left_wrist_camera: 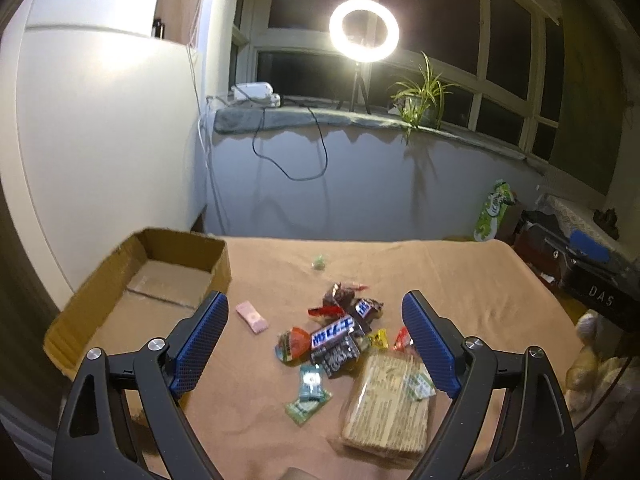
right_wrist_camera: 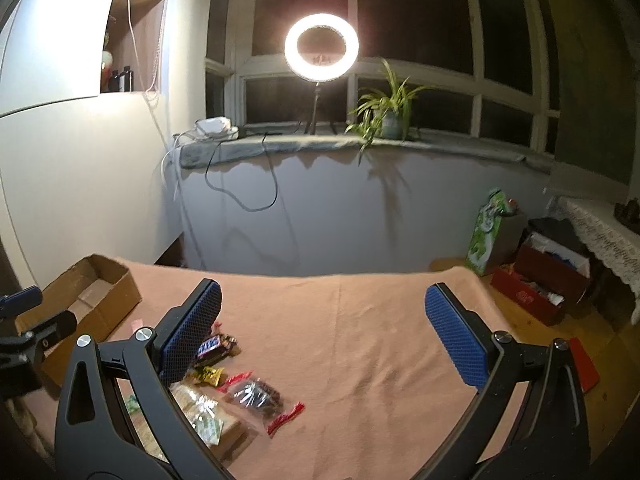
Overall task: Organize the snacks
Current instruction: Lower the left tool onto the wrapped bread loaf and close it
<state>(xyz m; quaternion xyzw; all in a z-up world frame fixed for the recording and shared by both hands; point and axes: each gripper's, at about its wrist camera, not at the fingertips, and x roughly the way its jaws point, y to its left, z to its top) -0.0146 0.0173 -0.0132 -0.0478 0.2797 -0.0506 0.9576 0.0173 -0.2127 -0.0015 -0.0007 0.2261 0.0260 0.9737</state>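
Observation:
A pile of snacks (left_wrist_camera: pixel 340 336) lies on the peach tablecloth (left_wrist_camera: pixel 460 280): chocolate bars, small candies, a large wafer pack (left_wrist_camera: pixel 388 404), a green gum pack (left_wrist_camera: pixel 310 390) and a pink pack (left_wrist_camera: pixel 251 317). An open cardboard box (left_wrist_camera: pixel 160 276) sits at the table's left. My left gripper (left_wrist_camera: pixel 316 340) is open and empty, above the pile. My right gripper (right_wrist_camera: pixel 336 340) is open and empty over bare cloth, with the snacks (right_wrist_camera: pixel 256 396) near its left finger. The box shows at the left in the right wrist view (right_wrist_camera: pixel 88 296). The left gripper's tip (right_wrist_camera: pixel 24 320) shows at that view's left edge.
A small green candy (left_wrist_camera: pixel 319 262) lies apart near the table's far side. Behind the table are a wall, a windowsill with a ring light (left_wrist_camera: pixel 364 32) and a plant (left_wrist_camera: pixel 420 100). Boxes and bags (right_wrist_camera: pixel 532 280) stand on the floor to the right.

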